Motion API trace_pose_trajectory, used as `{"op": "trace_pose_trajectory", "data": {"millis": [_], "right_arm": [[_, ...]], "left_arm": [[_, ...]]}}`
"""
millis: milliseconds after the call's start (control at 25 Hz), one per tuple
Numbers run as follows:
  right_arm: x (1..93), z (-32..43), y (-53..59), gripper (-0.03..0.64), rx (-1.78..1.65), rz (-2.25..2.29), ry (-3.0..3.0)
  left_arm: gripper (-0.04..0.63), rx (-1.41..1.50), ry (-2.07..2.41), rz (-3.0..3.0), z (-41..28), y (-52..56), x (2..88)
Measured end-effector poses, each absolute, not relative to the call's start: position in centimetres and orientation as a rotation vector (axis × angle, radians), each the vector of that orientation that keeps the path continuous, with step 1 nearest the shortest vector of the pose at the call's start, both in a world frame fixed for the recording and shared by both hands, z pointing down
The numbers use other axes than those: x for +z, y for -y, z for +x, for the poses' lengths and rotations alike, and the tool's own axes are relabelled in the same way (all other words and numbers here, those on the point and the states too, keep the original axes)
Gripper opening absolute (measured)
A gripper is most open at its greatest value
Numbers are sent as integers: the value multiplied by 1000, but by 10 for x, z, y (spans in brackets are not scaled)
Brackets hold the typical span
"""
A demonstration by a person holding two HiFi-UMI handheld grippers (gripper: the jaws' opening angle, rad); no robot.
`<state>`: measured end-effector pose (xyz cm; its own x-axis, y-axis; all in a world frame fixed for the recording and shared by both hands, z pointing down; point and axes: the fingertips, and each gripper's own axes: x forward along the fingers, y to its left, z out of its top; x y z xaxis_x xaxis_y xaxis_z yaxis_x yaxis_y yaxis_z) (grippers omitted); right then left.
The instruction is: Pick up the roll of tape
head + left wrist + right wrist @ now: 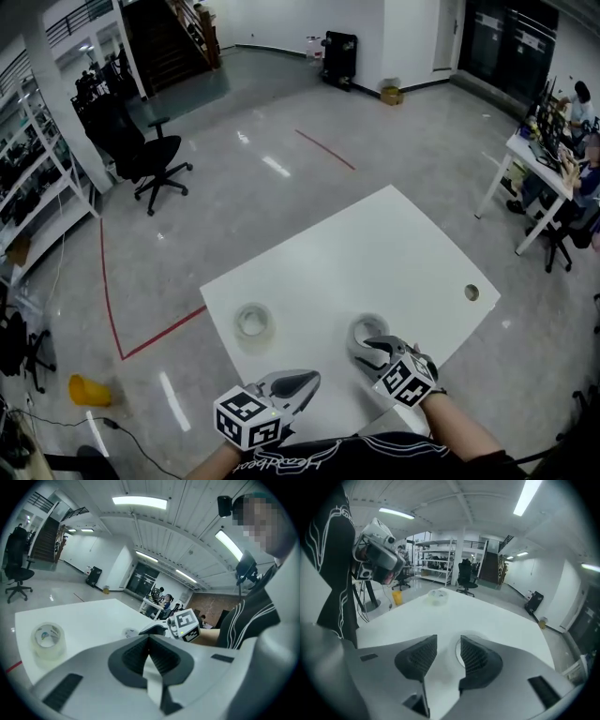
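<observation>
The right gripper (447, 645) is held with its jaws wide apart and nothing is gripped; only bare tabletop and a sliver of rim are seen in the gap. The nearer roll of tape (367, 331) lies flat just ahead of it, low and right of centre in the head view. In the right gripper view the roll's pale ring (458, 651) is mostly hidden behind the jaw at picture right. The step in hand is judged to be the final approach. For the next move, the gripper would need to be shifted toward that ring and lowered, so that the roll's wall is taken between the pads before closing. The left gripper (149, 641) is shut and empty, held low at the bottom centre of the head view. A second roll (252, 322) lies well apart, toward the left. The table (375, 244) is otherwise bare, giving open room above and beyond both rolls. Its near edge lies close below the right gripper, and a small hole (472, 292) sits near the right-hand corner.
</observation>
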<state>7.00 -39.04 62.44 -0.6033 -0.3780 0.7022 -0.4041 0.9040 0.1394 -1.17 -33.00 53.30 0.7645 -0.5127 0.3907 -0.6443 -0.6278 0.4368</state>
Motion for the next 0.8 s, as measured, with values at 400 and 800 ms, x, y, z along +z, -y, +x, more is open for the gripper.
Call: {"op": "trace_pose_trajectory", "data": {"millis": [400,800], "right_arm": [[677,70,407,141,-20,433,2043],[694,70,407,120,-90,311,1927]], "left_arm": [[3,280,923,2368,-30,338,531],[3,268,954,2348,-41,336,534]]}}
